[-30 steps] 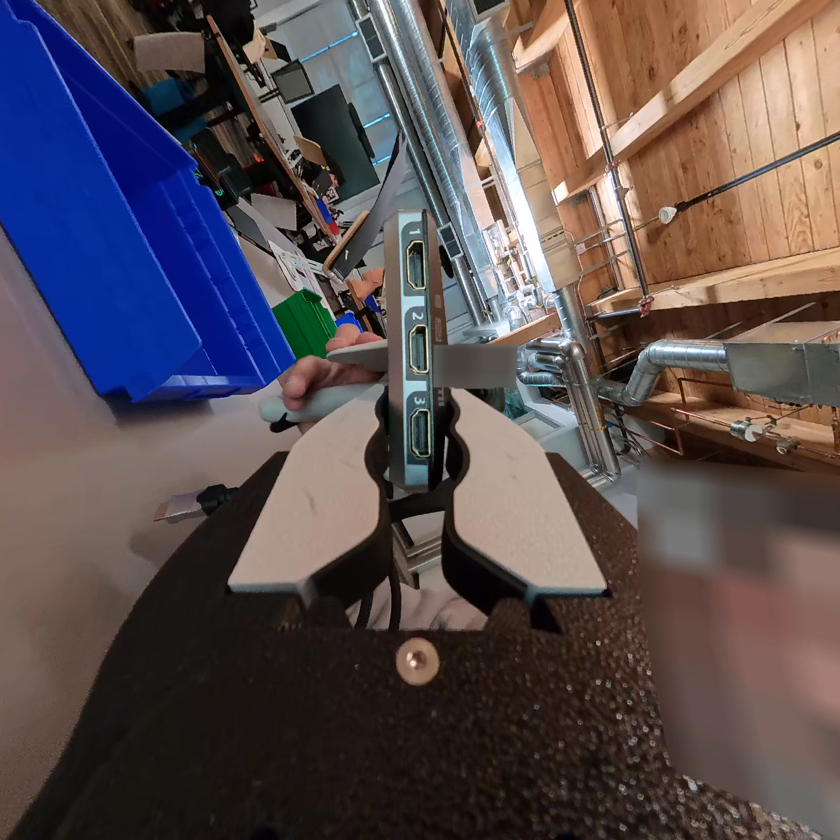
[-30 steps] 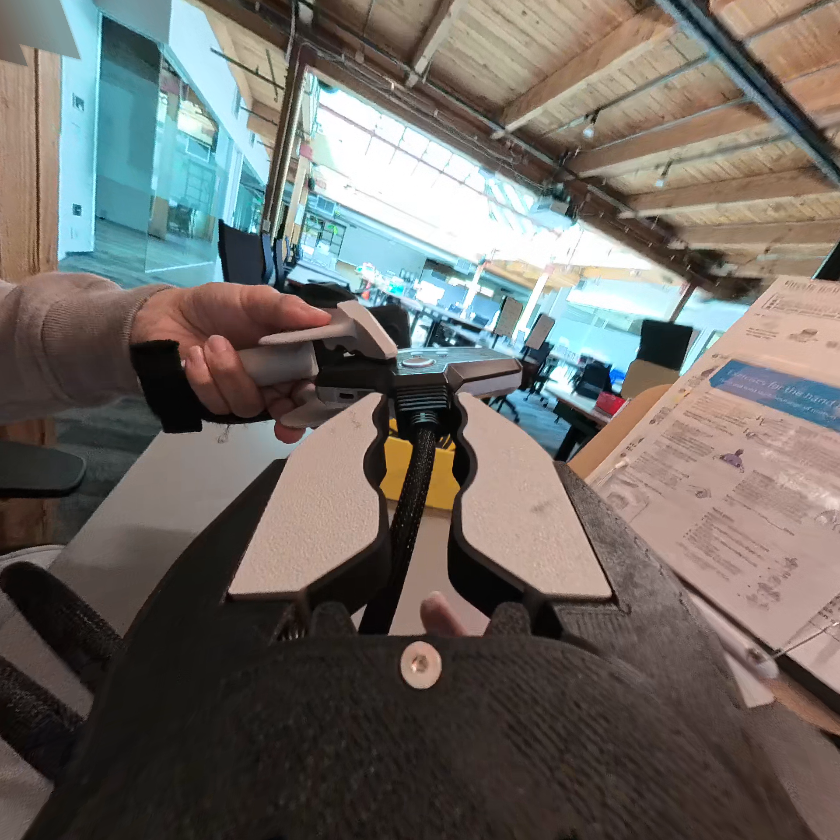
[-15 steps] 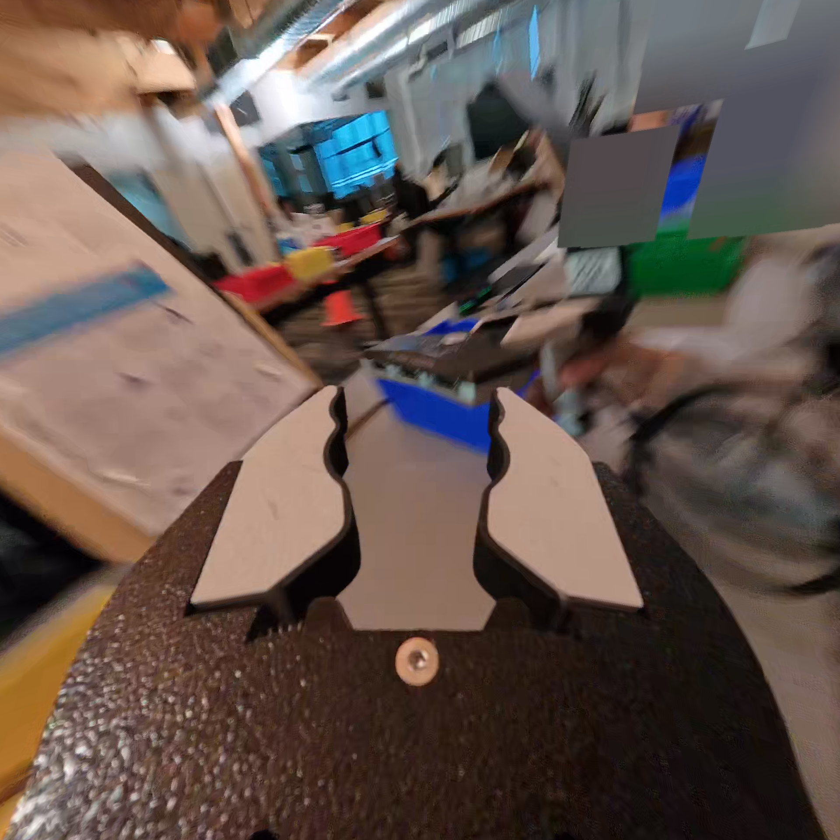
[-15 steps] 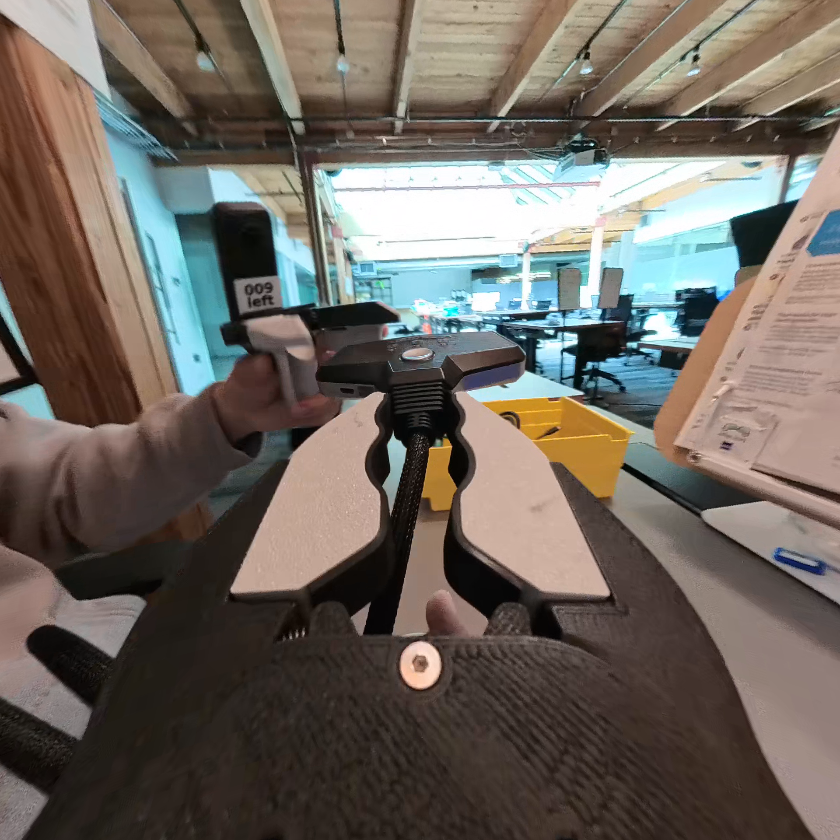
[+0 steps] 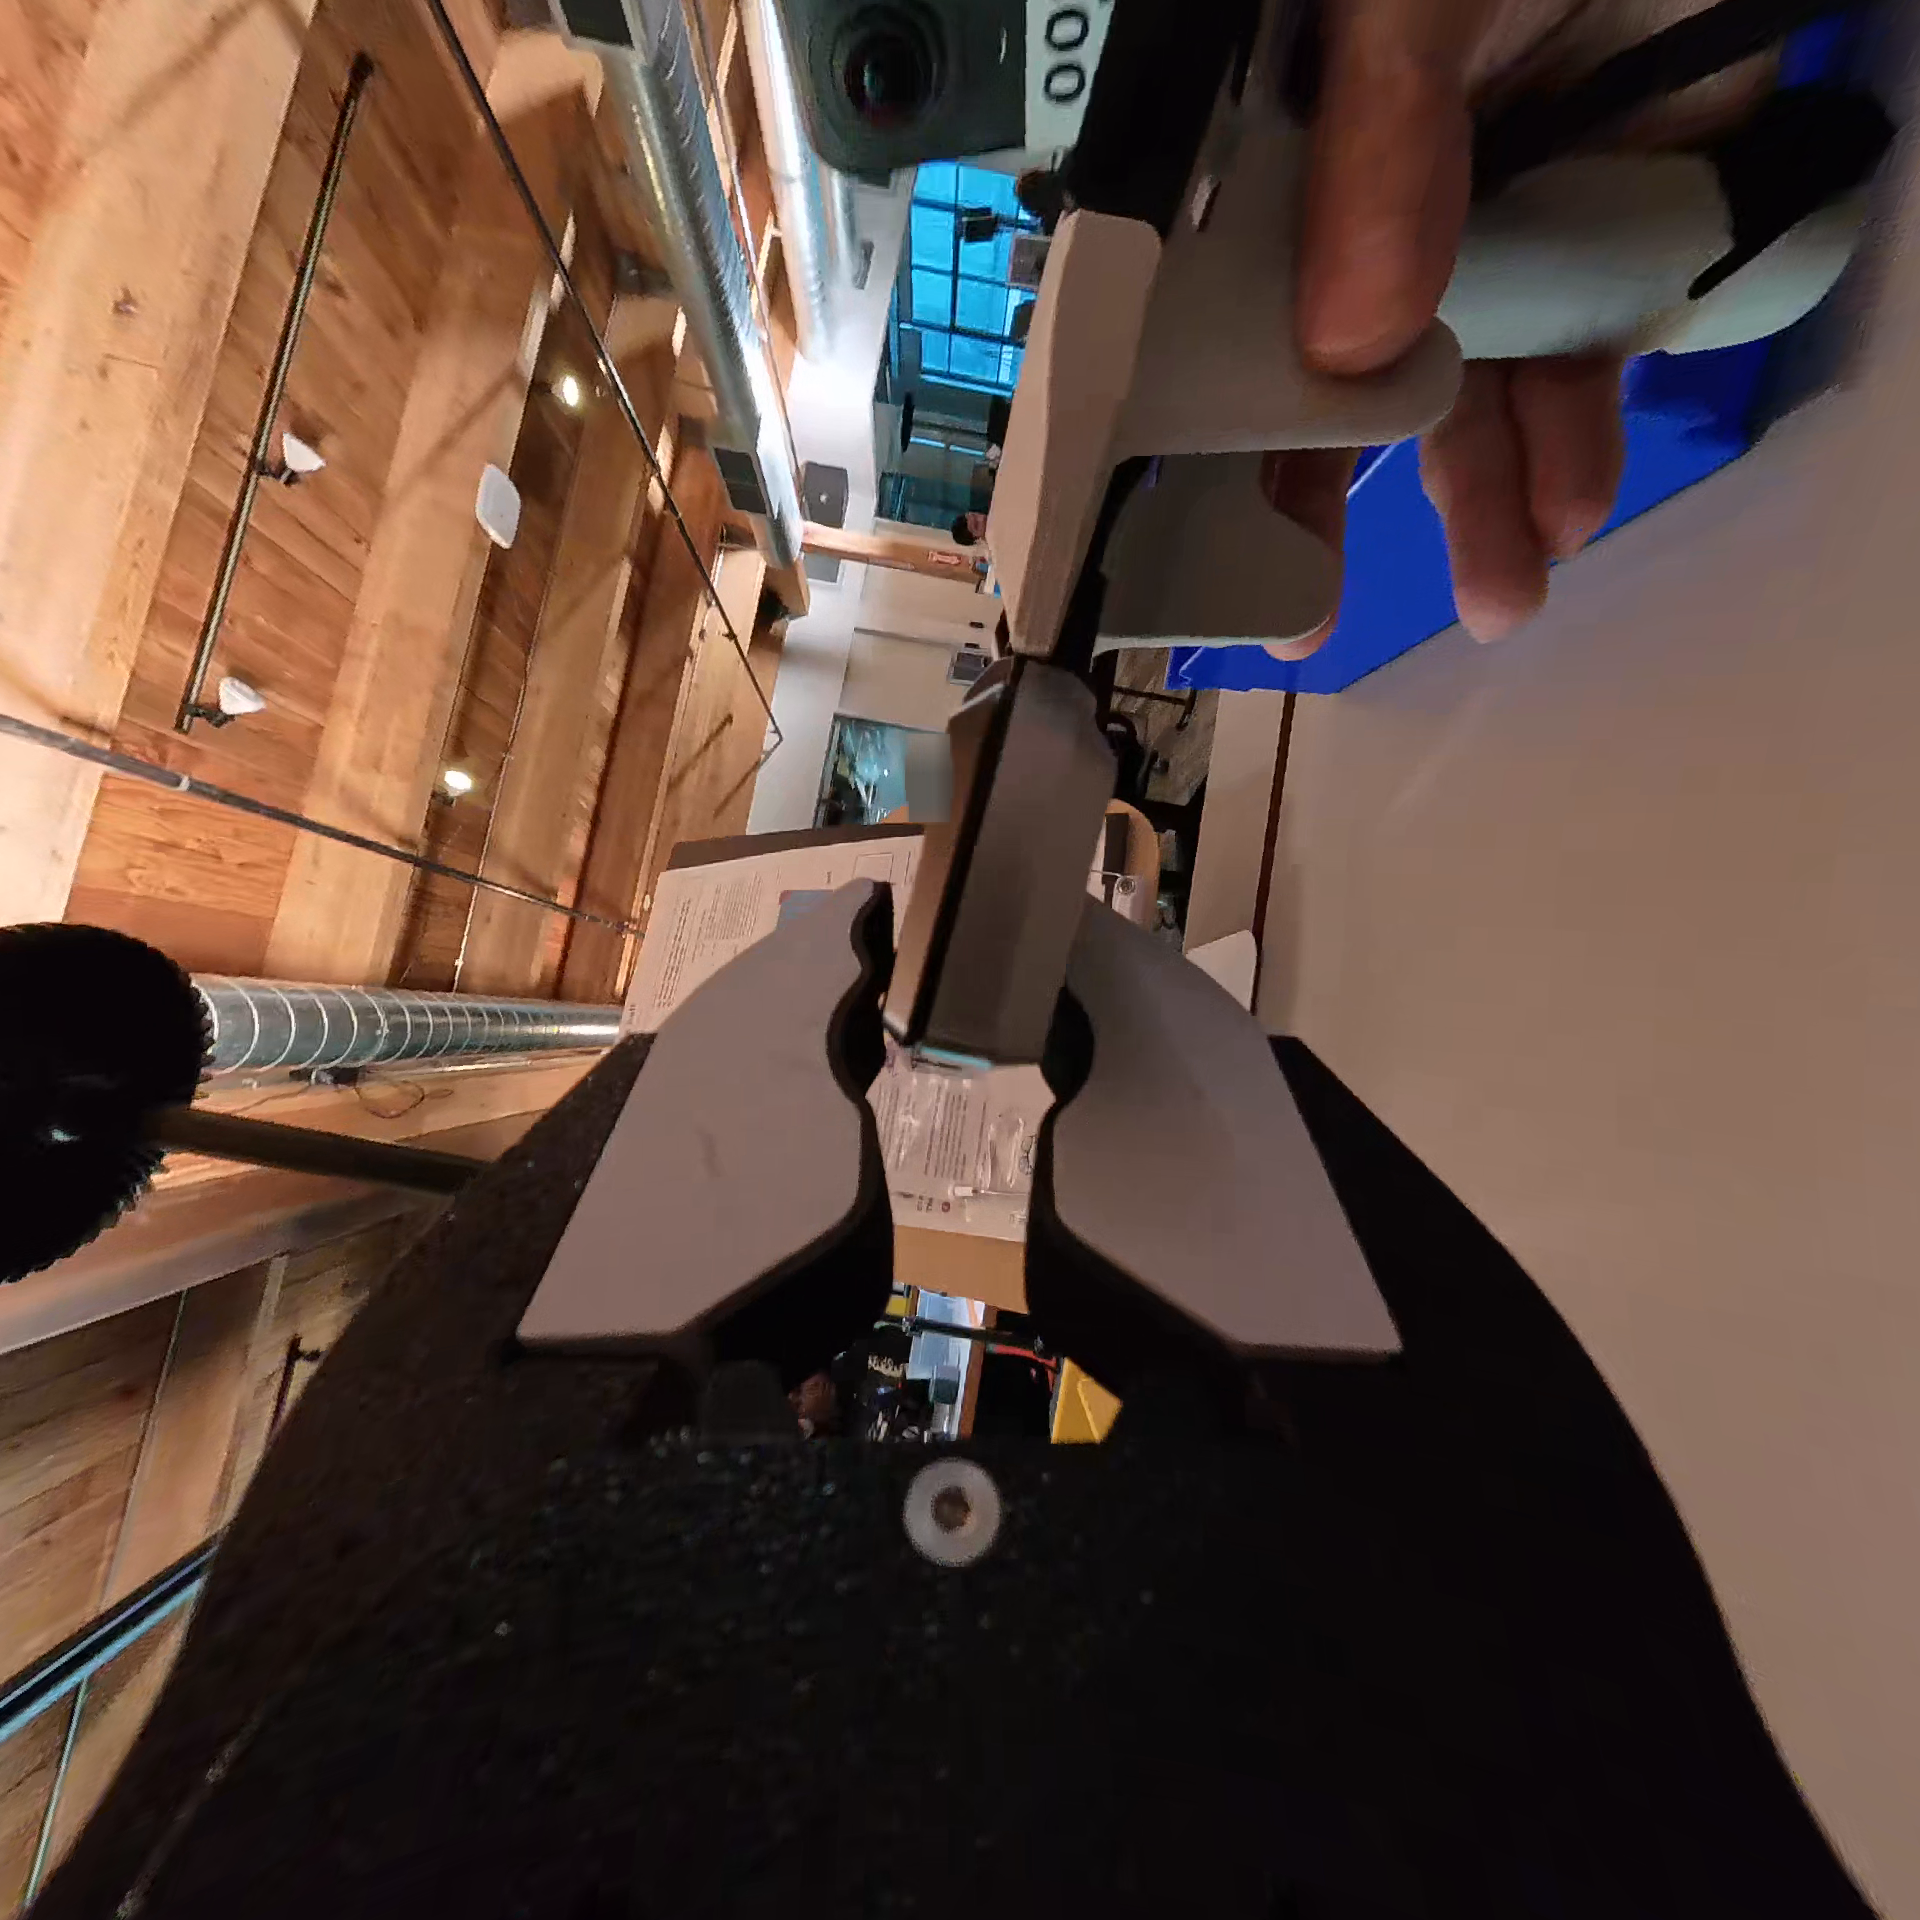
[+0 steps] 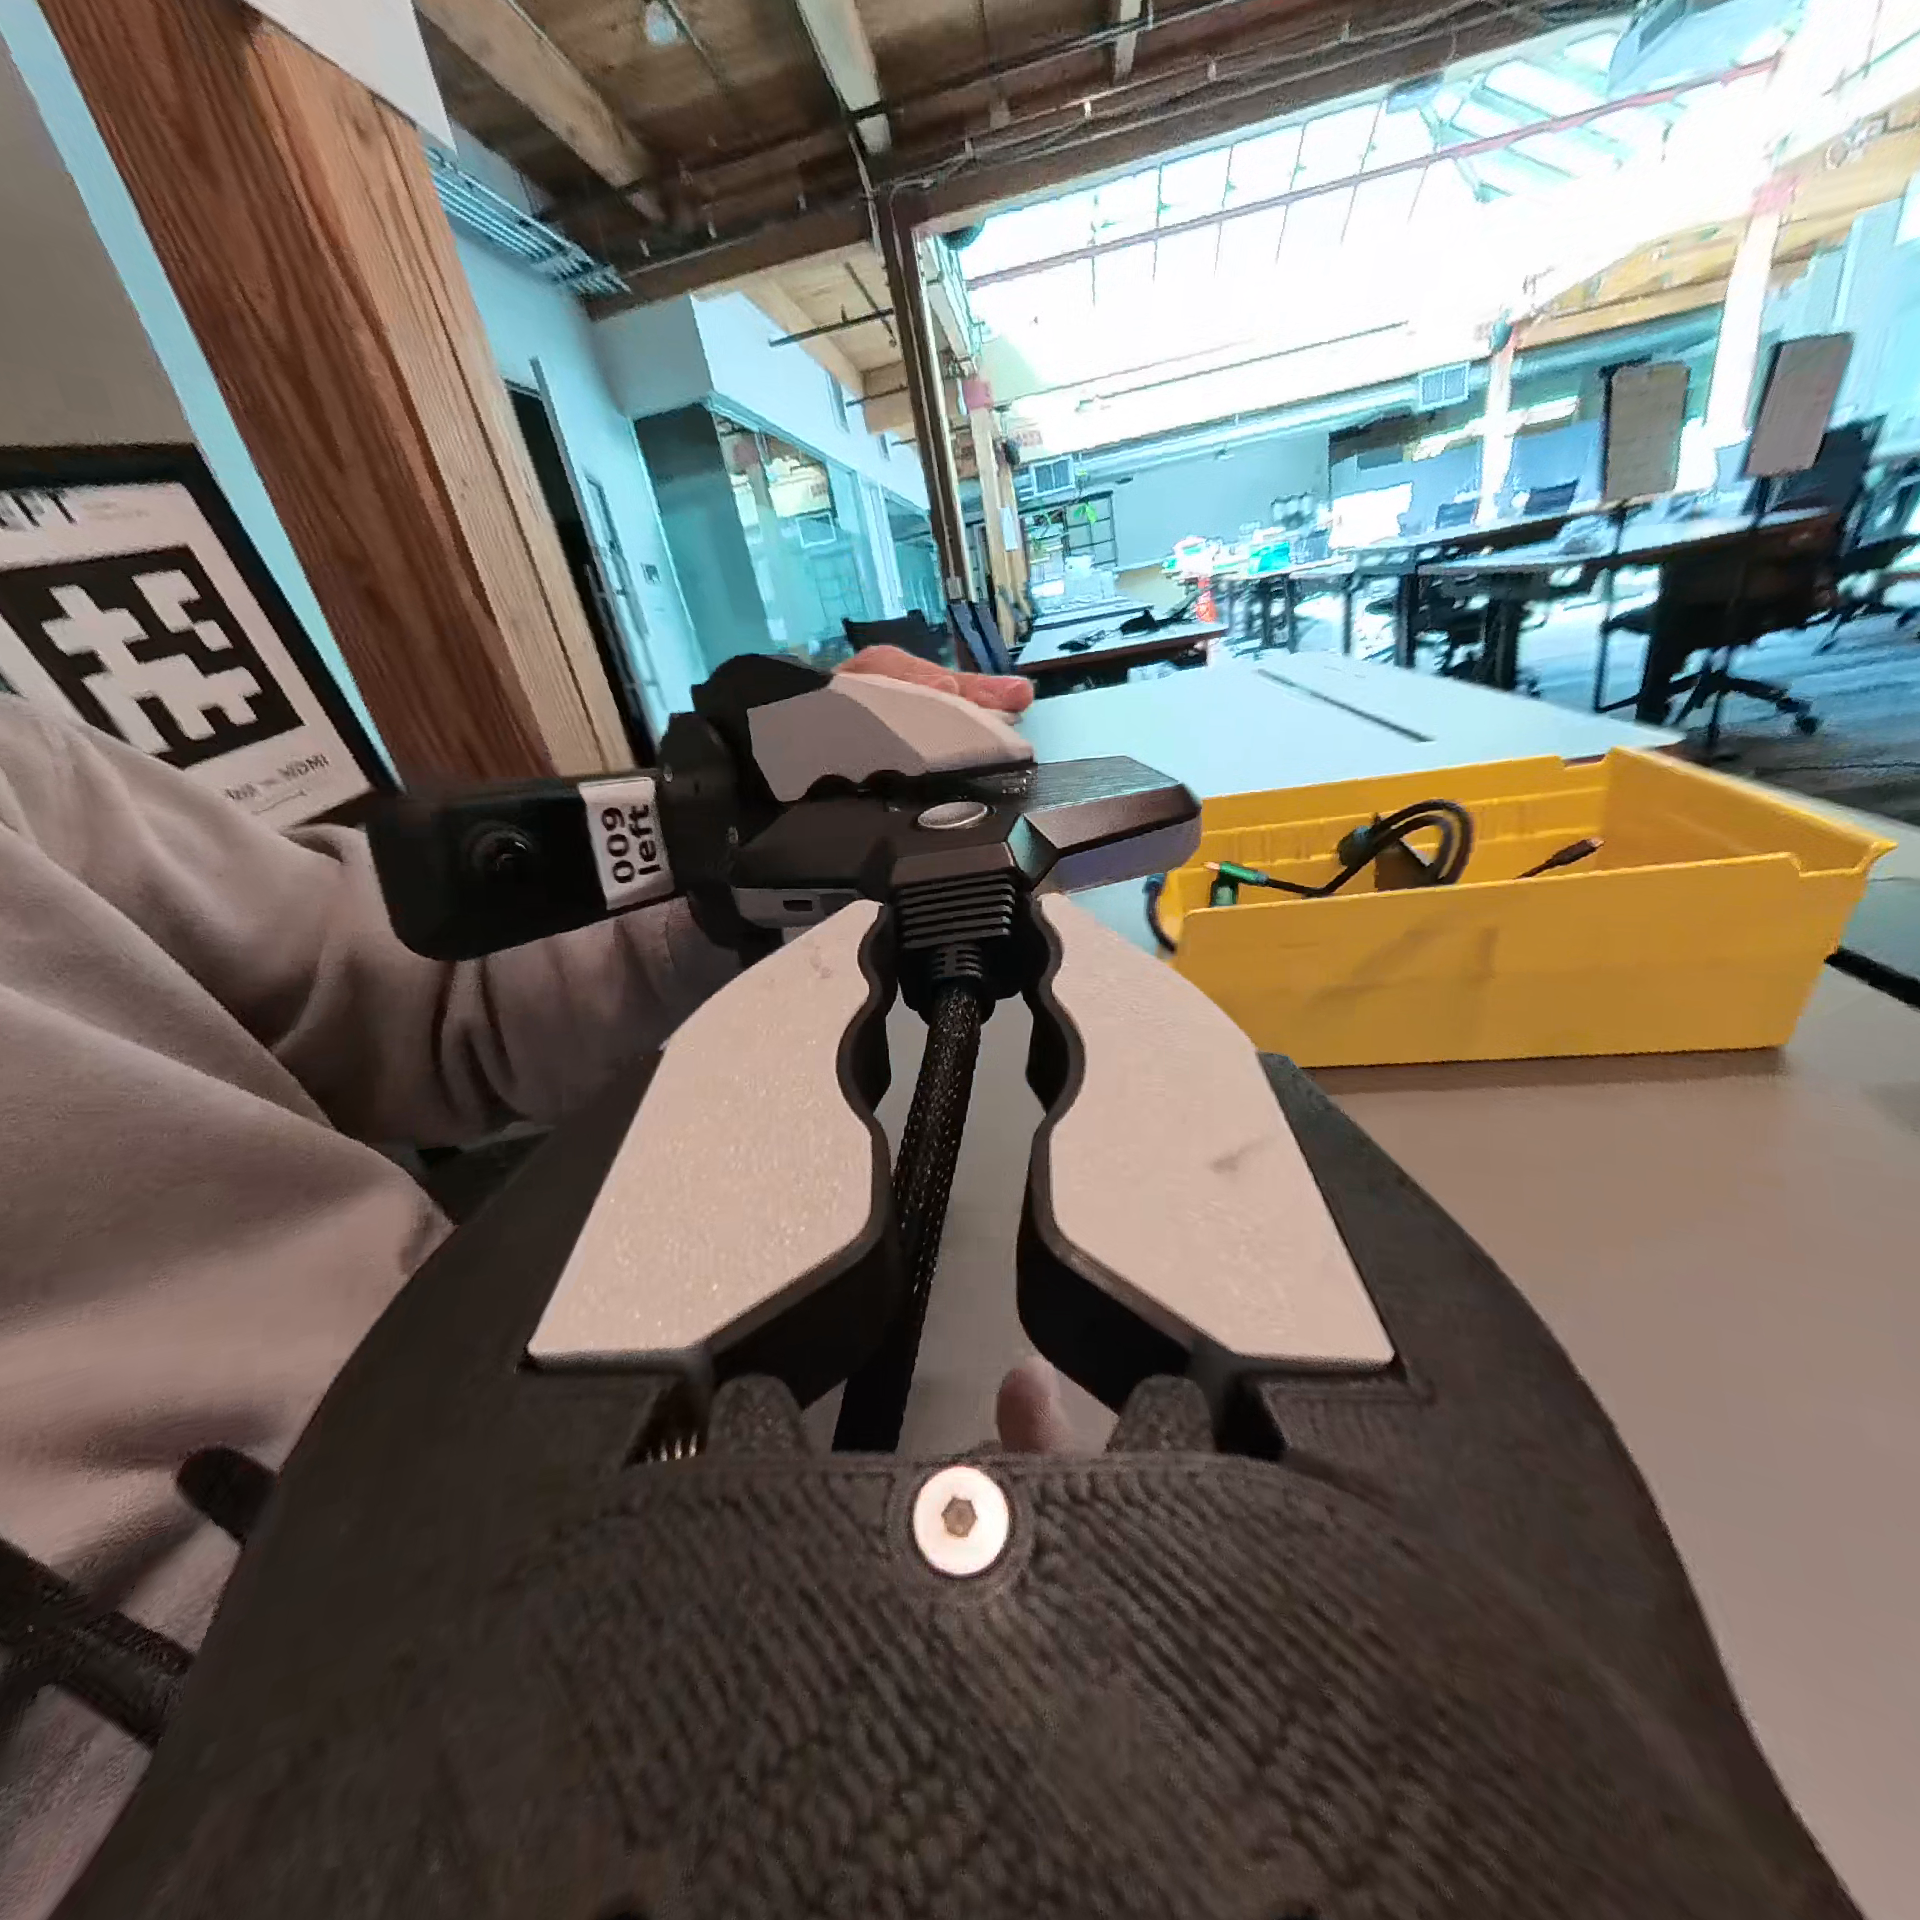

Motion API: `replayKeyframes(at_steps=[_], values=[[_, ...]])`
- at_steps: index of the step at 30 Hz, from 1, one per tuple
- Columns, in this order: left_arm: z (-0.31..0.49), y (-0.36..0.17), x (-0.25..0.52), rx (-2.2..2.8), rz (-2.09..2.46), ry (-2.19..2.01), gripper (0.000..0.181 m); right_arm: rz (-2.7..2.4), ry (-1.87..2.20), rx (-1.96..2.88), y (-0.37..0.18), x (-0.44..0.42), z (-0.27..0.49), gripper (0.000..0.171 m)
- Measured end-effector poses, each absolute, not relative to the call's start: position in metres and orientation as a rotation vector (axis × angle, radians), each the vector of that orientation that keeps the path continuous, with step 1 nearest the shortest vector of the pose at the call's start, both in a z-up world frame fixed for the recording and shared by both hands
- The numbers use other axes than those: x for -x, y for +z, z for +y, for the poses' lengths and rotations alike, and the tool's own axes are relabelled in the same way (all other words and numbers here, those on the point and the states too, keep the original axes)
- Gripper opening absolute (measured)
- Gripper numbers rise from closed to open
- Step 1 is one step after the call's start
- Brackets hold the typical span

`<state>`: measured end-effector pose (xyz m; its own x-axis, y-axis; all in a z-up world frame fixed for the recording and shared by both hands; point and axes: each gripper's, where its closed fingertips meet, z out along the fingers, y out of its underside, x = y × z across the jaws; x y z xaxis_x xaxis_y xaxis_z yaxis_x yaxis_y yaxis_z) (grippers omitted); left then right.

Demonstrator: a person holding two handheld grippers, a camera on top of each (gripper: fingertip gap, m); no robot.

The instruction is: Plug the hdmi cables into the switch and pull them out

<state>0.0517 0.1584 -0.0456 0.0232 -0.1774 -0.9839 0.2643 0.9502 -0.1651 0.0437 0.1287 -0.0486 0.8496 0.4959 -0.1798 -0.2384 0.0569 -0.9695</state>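
The HDMI switch is a dark grey block with a round button and a black braided cable. My right gripper is shut on the ribbed collar where that cable leaves the switch. My left gripper comes in from the left, turned on its side, its fingers above and below the switch body. In the left wrist view my left gripper is shut on one end of the switch. The right gripper meets its far end there. The ports are hidden. No HDMI cable is plugged in as far as I can see.
A yellow bin with loose cables stands on the grey table to the right. A blue bin sits behind the right hand. A wooden post, a black-and-white marker board and the person's grey sleeve are on the left.
My left gripper let go of the switch, swung away open, rolled onto its side and closed on the switch again. My right gripper kept its hold on the cable collar and swung right.
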Motion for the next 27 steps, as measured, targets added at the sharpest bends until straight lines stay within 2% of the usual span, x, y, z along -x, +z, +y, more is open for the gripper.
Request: replayKeyframes(at_steps=[14,27], values=[[0.134,-0.034,-0.082,0.144,1.551,-0.564,0.026,-0.139,0.308,1.297,-0.026,-0.071,0.101,0.022],[0.13,-0.029,-0.084,0.156,1.546,-0.568,0.026,-0.112,0.336,1.315,-0.026,-0.071,0.092,0.026]])
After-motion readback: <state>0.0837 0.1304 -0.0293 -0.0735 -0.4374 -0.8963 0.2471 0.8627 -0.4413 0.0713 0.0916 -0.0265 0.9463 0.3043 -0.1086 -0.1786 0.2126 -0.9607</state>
